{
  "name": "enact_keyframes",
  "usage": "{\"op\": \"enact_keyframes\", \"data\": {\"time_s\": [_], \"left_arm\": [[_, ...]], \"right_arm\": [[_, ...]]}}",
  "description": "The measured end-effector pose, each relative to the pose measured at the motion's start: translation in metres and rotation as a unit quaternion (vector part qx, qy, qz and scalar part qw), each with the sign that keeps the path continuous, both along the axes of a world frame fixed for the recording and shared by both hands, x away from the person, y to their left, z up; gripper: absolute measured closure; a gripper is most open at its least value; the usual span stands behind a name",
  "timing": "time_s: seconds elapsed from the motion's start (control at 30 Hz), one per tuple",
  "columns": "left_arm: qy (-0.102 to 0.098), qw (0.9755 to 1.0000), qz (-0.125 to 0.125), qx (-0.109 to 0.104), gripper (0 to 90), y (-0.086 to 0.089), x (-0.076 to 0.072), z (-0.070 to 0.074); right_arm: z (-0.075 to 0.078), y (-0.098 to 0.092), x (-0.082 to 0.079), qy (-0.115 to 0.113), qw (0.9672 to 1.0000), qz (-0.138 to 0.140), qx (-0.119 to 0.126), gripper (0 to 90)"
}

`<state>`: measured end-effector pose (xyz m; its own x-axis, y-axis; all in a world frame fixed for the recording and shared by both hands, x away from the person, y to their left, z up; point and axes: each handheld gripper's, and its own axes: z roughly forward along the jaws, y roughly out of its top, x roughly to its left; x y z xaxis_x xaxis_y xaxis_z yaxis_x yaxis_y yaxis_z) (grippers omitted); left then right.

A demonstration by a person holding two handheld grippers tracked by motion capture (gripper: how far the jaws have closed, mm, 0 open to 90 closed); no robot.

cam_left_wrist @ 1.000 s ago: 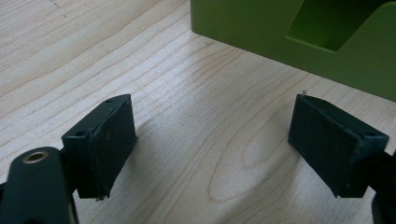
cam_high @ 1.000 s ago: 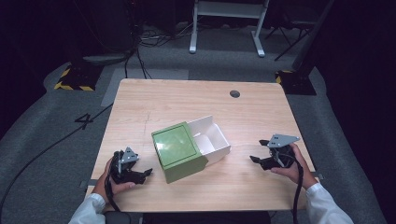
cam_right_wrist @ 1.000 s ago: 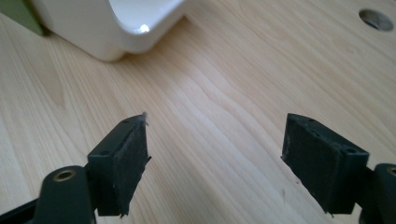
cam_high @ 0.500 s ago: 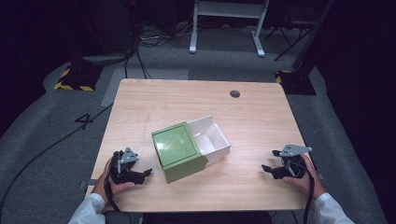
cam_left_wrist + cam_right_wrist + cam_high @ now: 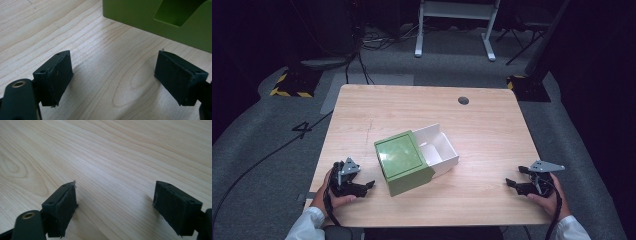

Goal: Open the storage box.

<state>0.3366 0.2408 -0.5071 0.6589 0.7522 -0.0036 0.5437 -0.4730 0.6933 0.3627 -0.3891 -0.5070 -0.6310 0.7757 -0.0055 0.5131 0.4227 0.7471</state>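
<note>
Right gripper [image 5: 516, 184] has retreated to five o'clock, jaws spread (left gripper [image 5: 364, 187] likewise), releasing the green box [image 5: 404, 162].

We see a light wooden table [image 5: 492, 130] on grey carpet [image 5: 272, 150], the room behind it dark. Beyond stand a white frame [image 5: 455, 20], black cables [image 5: 367, 42] and hazard-striped tape [image 5: 289, 92].

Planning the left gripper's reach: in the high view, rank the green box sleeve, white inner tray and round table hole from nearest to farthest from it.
1. Green box sleeve, just right of the left gripper.
2. White inner tray, sticking out beyond the sleeve.
3. Round table hole, near the far edge.
</note>
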Motion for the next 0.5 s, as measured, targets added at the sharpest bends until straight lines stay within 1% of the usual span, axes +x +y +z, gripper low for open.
{"op": "enact_keyframes", "data": {"time_s": [0.03, 0.1, 0.13, 0.5], "left_arm": [[0.0, 1.0, 0.0, 0.0, 15.0, 0.0, 0.0, 0.0], [0.0, 1.0, 0.0, 0.0, 15.0, 0.0, 0.0, 0.0], [0.0, 1.0, 0.0, 0.0, 15.0, 0.0, 0.0, 0.0], [0.0, 1.0, 0.002, -0.002, 15.1, 0.0, -0.001, 0.0]], "right_arm": [[0.0, -0.01, -0.002, -0.003, 0.9999, -0.013, -0.003, 18.4], [0.0, -0.017, -0.003, -0.002, 0.9995, -0.031, -0.002, 18.5], [0.0, -0.019, -0.003, -0.002, 0.9994, -0.033, -0.002, 18.5], [0.0, -0.02, -0.004, -0.001, 0.9994, -0.036, -0.001, 18.4]]}}
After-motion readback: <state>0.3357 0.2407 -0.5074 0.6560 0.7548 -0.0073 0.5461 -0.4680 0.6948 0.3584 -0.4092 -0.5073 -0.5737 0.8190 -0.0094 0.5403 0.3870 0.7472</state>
